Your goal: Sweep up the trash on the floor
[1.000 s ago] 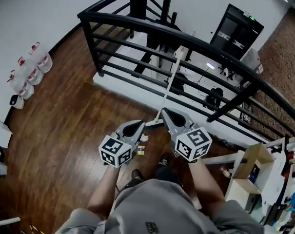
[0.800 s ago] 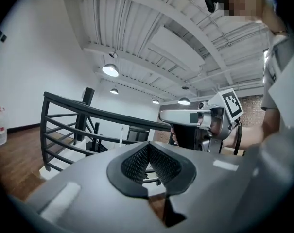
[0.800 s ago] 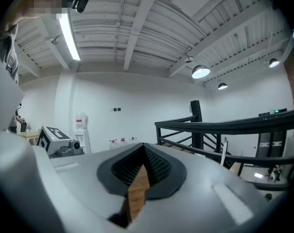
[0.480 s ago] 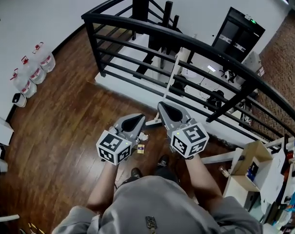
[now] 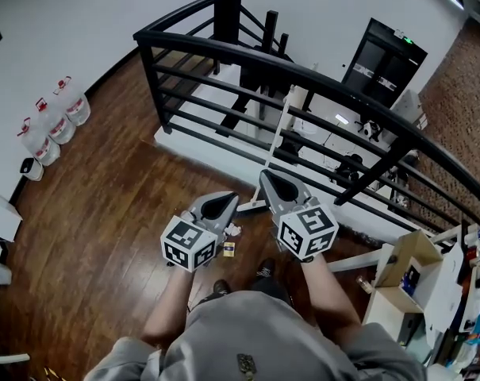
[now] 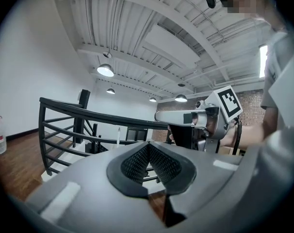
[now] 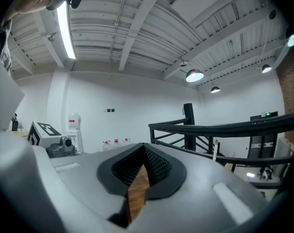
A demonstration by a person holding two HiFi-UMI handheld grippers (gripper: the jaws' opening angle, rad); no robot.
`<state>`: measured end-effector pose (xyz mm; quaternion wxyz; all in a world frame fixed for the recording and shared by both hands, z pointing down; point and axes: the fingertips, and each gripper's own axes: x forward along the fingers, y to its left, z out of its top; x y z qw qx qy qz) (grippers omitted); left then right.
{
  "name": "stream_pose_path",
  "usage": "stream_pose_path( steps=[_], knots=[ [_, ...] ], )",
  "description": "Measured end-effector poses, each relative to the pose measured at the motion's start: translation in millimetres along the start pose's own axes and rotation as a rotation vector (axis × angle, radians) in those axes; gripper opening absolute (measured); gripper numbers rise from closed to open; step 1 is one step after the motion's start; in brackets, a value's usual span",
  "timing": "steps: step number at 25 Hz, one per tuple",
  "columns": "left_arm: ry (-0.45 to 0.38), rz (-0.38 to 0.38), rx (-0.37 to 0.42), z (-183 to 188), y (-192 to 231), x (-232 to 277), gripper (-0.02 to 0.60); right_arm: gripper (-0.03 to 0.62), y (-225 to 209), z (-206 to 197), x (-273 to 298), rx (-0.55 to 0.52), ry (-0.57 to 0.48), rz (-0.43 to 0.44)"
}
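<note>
Both grippers are held side by side in front of the person, above the wood floor. My left gripper (image 5: 225,203) is shut with nothing between its jaws, and the mesh pads (image 6: 137,161) meet. My right gripper (image 5: 270,178) is also shut and empty. Below them on the floor lie a crumpled white scrap (image 5: 233,230) and a small yellow-and-black piece (image 5: 228,248). A long white handle (image 5: 277,145) leans against the black railing (image 5: 303,74), its foot (image 5: 251,205) resting on the floor between the two gripper tips. The left gripper view shows the right gripper (image 6: 205,120) alongside.
The railing runs across ahead, with a drop to a lower level beyond it. Three water bottles (image 5: 53,121) stand by the white wall at the left. A cardboard box (image 5: 410,264) on a white shelf stands at the right. The person's shoes (image 5: 263,270) are just below the grippers.
Both grippers have risen slightly and stay shut. The head view has shifted a little; the trash and the white handle have not moved.
</note>
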<state>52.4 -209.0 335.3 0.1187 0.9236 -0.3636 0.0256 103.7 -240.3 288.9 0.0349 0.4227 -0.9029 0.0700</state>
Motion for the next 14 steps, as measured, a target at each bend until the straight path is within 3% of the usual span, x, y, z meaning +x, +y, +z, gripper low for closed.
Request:
stream_pose_path(
  steps=[14],
  knots=[
    [0.008, -0.01, -0.014, -5.6, 4.5, -0.3, 0.005, 0.0, 2.9, 0.8, 7.1, -0.005, -0.003, -0.002]
  ],
)
